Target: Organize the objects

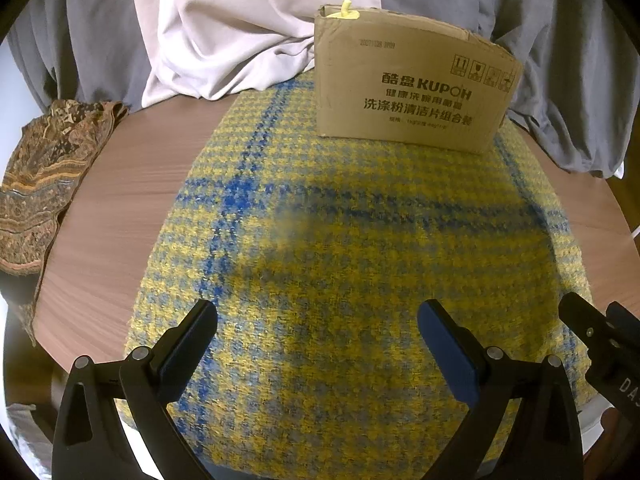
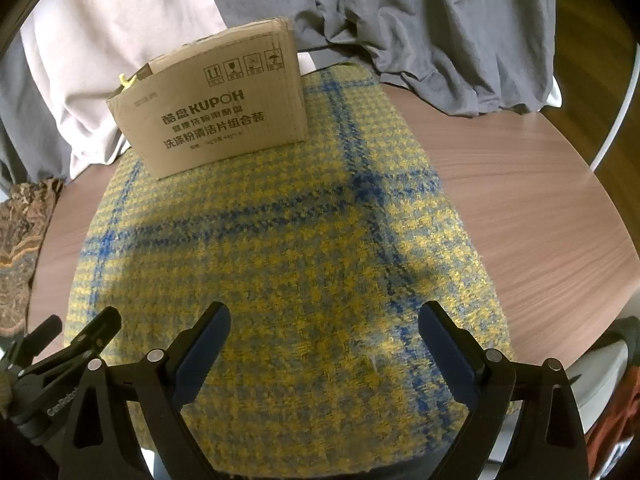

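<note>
1. A yellow-and-grey houndstooth wool cloth [image 1: 360, 260] with blue plaid lines lies spread over the middle of a round wood-grain table [image 1: 120, 220], reaching from the near edge to the far side.
2. A cardboard box [image 1: 412, 80] printed with "KUPOH" and Chinese text stands upright on the far part of the cloth, its printed face towards the cameras. A small yellow item [image 1: 346, 10] pokes up at its top far-left corner; what it is cannot be told.
3. Behind the box, a pale pinkish-white garment [image 1: 224, 32] is heaped at the far left of the table, and a grey garment [image 1: 580, 80] is heaped at the far right, both touching the table's far rim.
4. A brown paisley-patterned cloth [image 1: 44, 184] drapes over the table's left edge, well apart from the box.
5. The left gripper [image 1: 318, 328] hovers over the near part of the houndstooth cloth, its jaws released and spread wide with nothing between them.
6. The right gripper [image 2: 324, 330] hangs just beside it to the right, above the same near stretch of cloth, jaws likewise spread wide and grasping nothing.
7. In the right wrist view, a white curved bar [image 2: 618, 96] shows beyond the table's far right edge.
</note>
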Demonstrator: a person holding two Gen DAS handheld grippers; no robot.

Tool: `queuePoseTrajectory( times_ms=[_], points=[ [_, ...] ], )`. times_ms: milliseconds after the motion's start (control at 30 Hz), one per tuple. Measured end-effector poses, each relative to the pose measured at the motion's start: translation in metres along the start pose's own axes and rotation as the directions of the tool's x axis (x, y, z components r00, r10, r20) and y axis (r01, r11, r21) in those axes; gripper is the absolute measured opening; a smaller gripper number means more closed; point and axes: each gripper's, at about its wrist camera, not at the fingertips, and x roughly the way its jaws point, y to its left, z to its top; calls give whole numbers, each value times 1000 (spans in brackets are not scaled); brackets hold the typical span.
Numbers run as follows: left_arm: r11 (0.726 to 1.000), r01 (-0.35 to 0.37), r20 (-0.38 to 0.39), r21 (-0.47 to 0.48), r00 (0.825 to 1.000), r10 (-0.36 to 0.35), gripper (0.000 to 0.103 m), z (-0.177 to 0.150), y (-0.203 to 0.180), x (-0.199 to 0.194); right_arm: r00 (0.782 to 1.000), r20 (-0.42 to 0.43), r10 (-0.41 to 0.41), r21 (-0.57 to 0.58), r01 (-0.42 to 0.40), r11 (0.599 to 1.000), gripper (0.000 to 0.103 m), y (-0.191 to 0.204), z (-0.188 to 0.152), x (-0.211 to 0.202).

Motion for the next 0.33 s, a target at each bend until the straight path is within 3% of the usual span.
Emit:
queuePoseTrajectory(
  times_ms=[200, 333],
  points=[
    [1000, -21, 30, 1, 999, 21, 102, 0, 0, -4, 1000, 0, 0, 3, 0, 1000, 95, 0, 0, 0],
    [1000, -9, 0, -7, 1000, 9, 102, 1, 0, 0, 1000, -1, 1, 5, -1, 1000, 95, -1, 1, 1]
  ],
)
